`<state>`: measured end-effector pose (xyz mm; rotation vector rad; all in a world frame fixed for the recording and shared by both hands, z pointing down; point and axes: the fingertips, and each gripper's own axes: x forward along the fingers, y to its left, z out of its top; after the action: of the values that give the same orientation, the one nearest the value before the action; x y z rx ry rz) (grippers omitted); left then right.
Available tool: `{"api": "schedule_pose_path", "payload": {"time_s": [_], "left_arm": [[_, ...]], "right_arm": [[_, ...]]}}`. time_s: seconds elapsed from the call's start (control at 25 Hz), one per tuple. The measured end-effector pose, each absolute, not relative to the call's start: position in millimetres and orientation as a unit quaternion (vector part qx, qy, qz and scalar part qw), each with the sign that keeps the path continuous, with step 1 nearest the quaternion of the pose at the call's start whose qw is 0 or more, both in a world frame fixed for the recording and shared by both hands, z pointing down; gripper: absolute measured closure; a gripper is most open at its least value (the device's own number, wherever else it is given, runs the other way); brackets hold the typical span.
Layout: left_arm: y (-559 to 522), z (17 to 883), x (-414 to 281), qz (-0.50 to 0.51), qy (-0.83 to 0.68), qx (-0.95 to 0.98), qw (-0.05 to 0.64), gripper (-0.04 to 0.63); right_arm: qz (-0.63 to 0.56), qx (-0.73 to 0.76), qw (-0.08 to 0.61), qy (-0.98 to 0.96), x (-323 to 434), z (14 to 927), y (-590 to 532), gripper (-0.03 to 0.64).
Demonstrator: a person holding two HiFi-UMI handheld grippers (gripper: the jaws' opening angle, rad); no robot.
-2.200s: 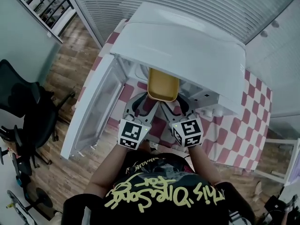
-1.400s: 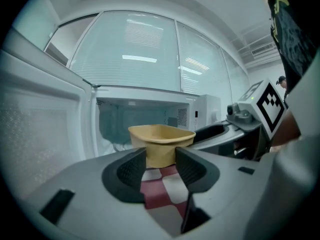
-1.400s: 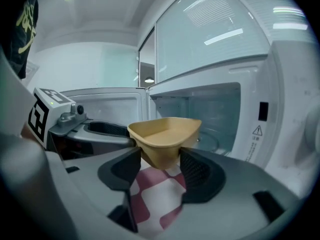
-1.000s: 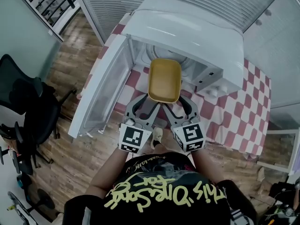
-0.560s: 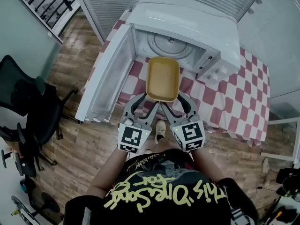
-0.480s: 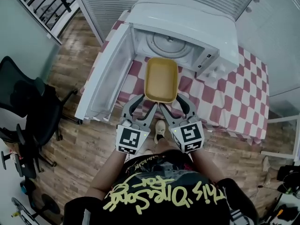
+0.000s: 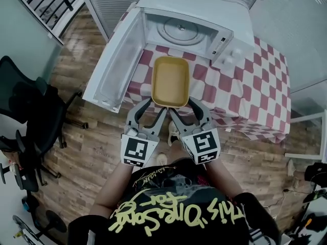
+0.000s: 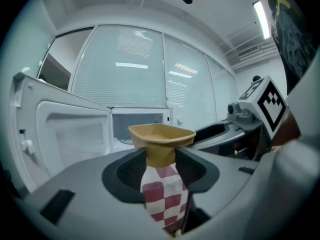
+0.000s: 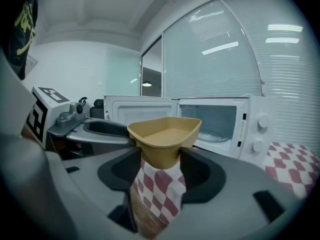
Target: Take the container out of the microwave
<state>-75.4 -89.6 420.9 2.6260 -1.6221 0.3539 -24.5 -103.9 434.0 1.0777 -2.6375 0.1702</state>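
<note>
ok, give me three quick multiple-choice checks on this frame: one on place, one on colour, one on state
1. Where is the container relative to the microwave?
A. Inside it
B. Outside, in front of it
C. On top of it

2. What colour is the cloth on the table?
A. Red and white checks
B. Plain blue
C. Green stripes

3. How is the microwave's door?
A. Shut
B. Taken off
C. Open, swung to the left in the head view

Answers:
1 B: the head view shows it wholly outside, gripped at its near corners by the left gripper and right gripper.
2 A: the checks show around the microwave in the head view.
3 C: the door stands wide and the inside shows.
</note>
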Motion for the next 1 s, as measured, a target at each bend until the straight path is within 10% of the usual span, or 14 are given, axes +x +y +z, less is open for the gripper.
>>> {"api": "schedule_pose_path", "payload": {"time_s": [1.0], "left_arm": [[-20,408,-59,0.106,-0.508,0.855,0.012,0.411]], "right_arm": [[0.062,0.388,0.136,-0.91,-7,422,-33,0.368]]}}
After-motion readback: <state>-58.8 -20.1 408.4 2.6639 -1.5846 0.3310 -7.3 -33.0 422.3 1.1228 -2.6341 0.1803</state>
